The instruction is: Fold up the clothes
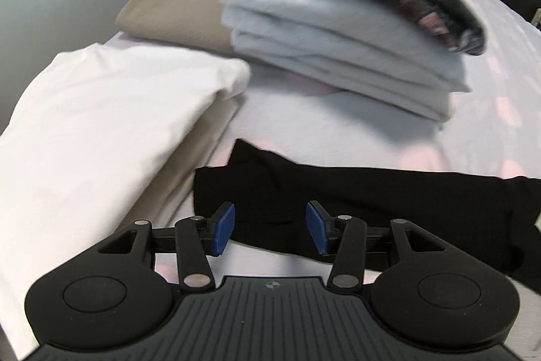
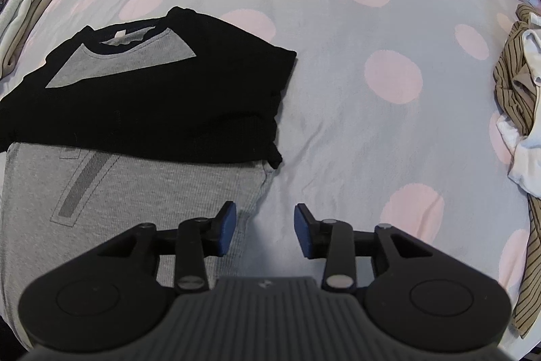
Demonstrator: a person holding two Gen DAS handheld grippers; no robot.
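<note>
— Right wrist view: black-and-grey shirt (image 2: 145, 97) spread on the dotted bedspread (image 2: 355, 131), both black sleeves folded in across the chest, grey lower half still flat and long. Right gripper (image 2: 263, 225) hanging just over the shirt's right hem edge, jaws apart, holding nothing.

— And left wrist view?

— Left gripper (image 1: 270, 229) over the black sleeve part of the same shirt, jaws likewise apart and empty. Looks like mid-fold: sleeves in, body not yet doubled over. Probably calls for pinching the hem at both corners and carrying it up toward the collar.

— Anything in the way?

— Folded stack (image 1: 338, 56) with a patterned piece on top, near the collar end; white pillow (image 1: 111, 131) just beside the left gripper. Unfolded striped heap (image 2: 517, 110) well apart at the right. Little room past the collar, so a short carry.
</note>
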